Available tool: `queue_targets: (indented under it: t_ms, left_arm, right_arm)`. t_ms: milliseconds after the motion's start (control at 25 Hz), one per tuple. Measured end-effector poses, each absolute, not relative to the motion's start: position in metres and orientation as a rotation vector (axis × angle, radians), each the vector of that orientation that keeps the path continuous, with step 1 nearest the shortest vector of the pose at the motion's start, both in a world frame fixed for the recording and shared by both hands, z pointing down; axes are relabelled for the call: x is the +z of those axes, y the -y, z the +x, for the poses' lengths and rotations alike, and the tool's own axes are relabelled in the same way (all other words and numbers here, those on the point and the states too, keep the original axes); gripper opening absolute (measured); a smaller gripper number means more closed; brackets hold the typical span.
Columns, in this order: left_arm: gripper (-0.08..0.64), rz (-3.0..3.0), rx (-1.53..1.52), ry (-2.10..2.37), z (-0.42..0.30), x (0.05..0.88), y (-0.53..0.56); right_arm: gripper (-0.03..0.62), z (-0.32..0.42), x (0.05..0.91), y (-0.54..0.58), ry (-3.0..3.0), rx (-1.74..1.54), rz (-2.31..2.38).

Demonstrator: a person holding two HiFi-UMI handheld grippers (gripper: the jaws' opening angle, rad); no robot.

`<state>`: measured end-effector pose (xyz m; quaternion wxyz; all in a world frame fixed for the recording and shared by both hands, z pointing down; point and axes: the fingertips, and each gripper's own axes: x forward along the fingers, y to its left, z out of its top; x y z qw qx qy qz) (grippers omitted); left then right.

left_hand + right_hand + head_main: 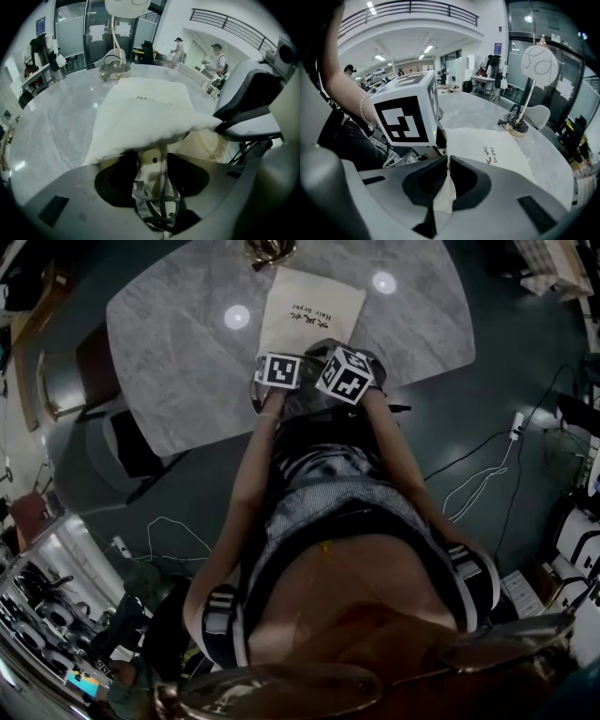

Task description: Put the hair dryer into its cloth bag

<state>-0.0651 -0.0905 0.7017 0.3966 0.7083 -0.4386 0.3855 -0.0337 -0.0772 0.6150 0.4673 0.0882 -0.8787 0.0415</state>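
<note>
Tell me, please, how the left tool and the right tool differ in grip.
The left tool grips the cream hair dryer with jaws wide apart; the right tool pinches the cloth bag by its thin edge, jaws nearly together. The left tool points under the bag's lifted edge; the right tool holds that edge up. Both are at the bag's near end.

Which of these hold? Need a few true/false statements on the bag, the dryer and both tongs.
1. The right tongs are shut on an edge of the cloth bag. True.
2. The left tongs are empty. False: they hold the hair dryer.
3. The bag lies on the floor. False: it lies on the grey table.
4. A lamp stands on the table beyond the bag. True.
5. The bag is unprinted. False: it bears dark lettering.
</note>
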Motion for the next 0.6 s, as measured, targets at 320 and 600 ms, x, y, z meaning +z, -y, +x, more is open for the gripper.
queue_targets:
  t_ms: [320,600]
  left_arm:
    - [0.281,1.836,0.78,1.089,-0.058,0.678,0.081]
    - [0.291,1.868,0.594,1.142,-0.071,0.645,0.064]
  right_arm:
    - [0.075,-0.032,0.618,0.08,2.147,0.101,0.236]
    - [0.075,-0.033,0.619,0.079,2.147,0.111,0.254]
